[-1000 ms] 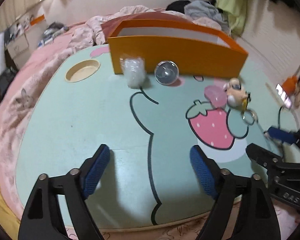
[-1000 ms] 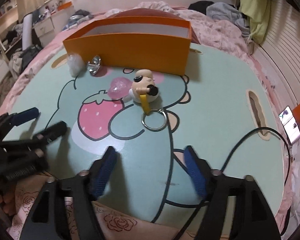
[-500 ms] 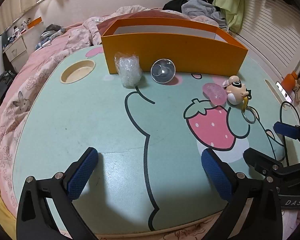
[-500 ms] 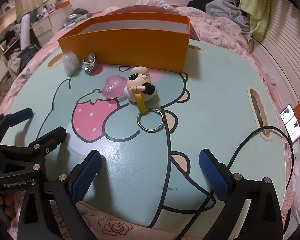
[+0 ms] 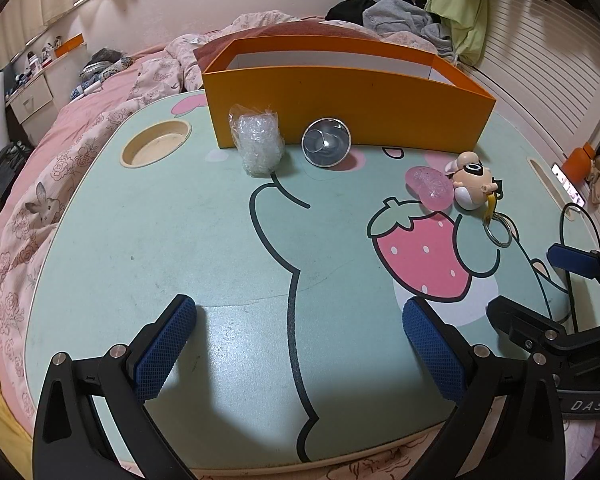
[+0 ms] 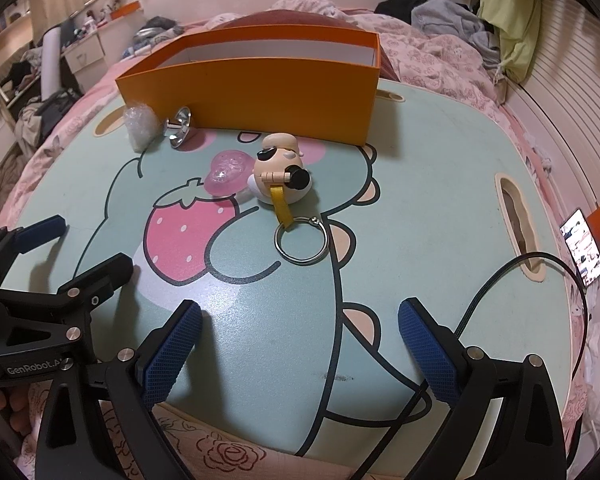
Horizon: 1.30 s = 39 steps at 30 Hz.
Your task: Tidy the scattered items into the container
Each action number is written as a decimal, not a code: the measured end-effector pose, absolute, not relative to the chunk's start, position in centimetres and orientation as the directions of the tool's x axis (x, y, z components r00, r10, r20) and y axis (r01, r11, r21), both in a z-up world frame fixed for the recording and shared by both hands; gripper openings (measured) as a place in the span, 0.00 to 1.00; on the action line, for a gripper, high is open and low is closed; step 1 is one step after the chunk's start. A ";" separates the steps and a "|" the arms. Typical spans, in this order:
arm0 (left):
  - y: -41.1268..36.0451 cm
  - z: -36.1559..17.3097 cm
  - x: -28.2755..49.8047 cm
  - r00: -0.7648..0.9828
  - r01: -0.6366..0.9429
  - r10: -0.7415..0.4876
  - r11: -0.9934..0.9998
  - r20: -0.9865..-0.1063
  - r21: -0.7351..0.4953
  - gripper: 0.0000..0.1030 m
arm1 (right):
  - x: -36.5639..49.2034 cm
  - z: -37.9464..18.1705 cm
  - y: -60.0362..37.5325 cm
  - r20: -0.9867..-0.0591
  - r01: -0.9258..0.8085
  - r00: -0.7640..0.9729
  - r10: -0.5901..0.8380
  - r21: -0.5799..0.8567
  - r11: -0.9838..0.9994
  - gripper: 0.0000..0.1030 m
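Both tongs are seen spread wide over the near edge of the lap table (image 5: 148, 248), nothing between the pads. The left gripper (image 5: 298, 344) is held at 6 o'clock in its own view; the right gripper (image 6: 300, 344) likewise in its view, with the left one seen at 9 o'clock beside it.

The orange container (image 5: 347, 108) is stood at 12 o'clock on the far side of the table, open top; what lies inside cannot be told.

Four items are found outside it. The clear plastic bag (image 5: 258, 142) and the metal funnel (image 5: 326, 142) are set just in front of its wall, side by side. The pink jelly piece (image 6: 226, 172) is touching the figurine keychain (image 6: 282, 174) near table centre, its ring (image 6: 301, 240) laid toward 6 o'clock. A black cable (image 6: 539, 276) is draped over the 4 o'clock edge.
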<state>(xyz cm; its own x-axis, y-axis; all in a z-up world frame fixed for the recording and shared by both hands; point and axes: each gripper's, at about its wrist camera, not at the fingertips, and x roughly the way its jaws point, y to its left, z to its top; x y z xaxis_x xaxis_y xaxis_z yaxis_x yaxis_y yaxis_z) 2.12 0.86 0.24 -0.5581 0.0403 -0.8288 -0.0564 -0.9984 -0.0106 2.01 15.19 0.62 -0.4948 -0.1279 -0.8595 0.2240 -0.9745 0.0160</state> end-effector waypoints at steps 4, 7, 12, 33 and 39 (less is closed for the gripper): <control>0.9 0.2 2.1 -0.558 -0.056 0.040 -0.998 -0.829 -0.010 1.00 | 2.0 0.6 15.2 -0.859 0.224 -0.495 -0.128 0.016 -0.974 0.96; 0.9 0.2 2.1 -0.558 -0.056 0.040 -0.998 -0.829 -0.011 1.00 | 2.0 0.6 15.2 -0.859 0.224 -0.495 -0.128 0.016 -0.975 0.96; 0.9 0.2 2.1 -0.559 -0.056 0.040 -0.998 -0.828 -0.011 1.00 | 2.0 0.6 15.2 -0.859 0.224 -0.496 -0.128 0.015 -0.974 0.96; 0.8 0.2 2.0 -0.560 -0.052 0.038 -0.999 -0.828 -0.010 1.00 | 2.1 0.6 15.5 -0.856 0.220 -0.499 -0.134 0.024 -0.975 0.95; 1.1 2.3 2.0 -0.612 -0.099 0.096 -0.994 -0.785 -0.045 1.00 | 2.5 1.6 19.1 -0.796 0.130 -0.549 -0.255 0.220 -0.967 0.66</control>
